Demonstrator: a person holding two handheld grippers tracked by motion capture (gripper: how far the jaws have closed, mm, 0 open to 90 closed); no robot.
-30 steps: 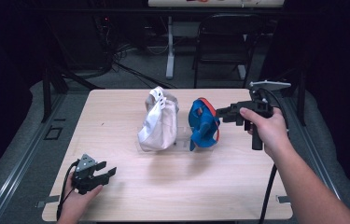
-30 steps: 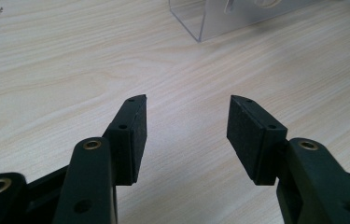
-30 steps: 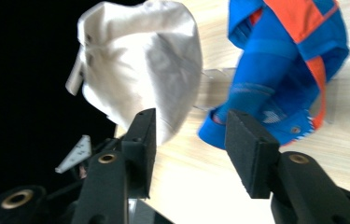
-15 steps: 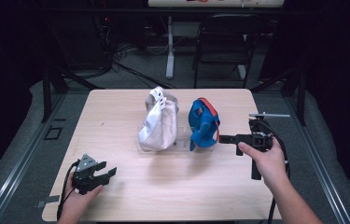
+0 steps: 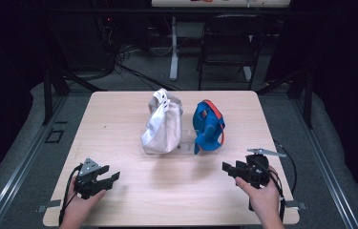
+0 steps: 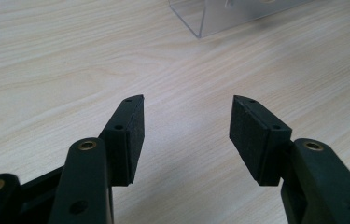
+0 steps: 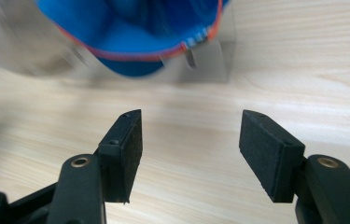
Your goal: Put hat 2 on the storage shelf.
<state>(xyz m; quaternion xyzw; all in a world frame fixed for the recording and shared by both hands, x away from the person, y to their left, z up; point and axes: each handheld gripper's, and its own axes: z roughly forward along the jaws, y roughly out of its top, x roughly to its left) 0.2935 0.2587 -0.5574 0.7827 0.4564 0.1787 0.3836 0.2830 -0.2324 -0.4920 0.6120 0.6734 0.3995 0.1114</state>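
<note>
A white cap (image 5: pixel 161 125) and a blue cap with orange trim (image 5: pixel 208 125) stand side by side on a clear stand (image 5: pixel 186 142) at the table's middle. My left gripper (image 5: pixel 112 177) rests near the front left, open, its jaws having just been opening with bare wood between them (image 6: pixel 186 100). My right gripper (image 5: pixel 226 168) sits near the front right, pointing left. It is open too, its jaws having just been opening with nothing between them (image 7: pixel 191 114). The blue cap (image 7: pixel 135 32) hangs blurred ahead of it.
The wooden table (image 5: pixel 119 114) stands on a dark floor. A black chair (image 5: pixel 226 43) and a white post (image 5: pixel 173 47) stand behind it. A corner of the clear stand (image 6: pixel 219 16) shows ahead of the left jaws. Cables trail from both grippers.
My right hand has come down from beside the blue cap toward the table's front right edge. The left hand has stayed put.
</note>
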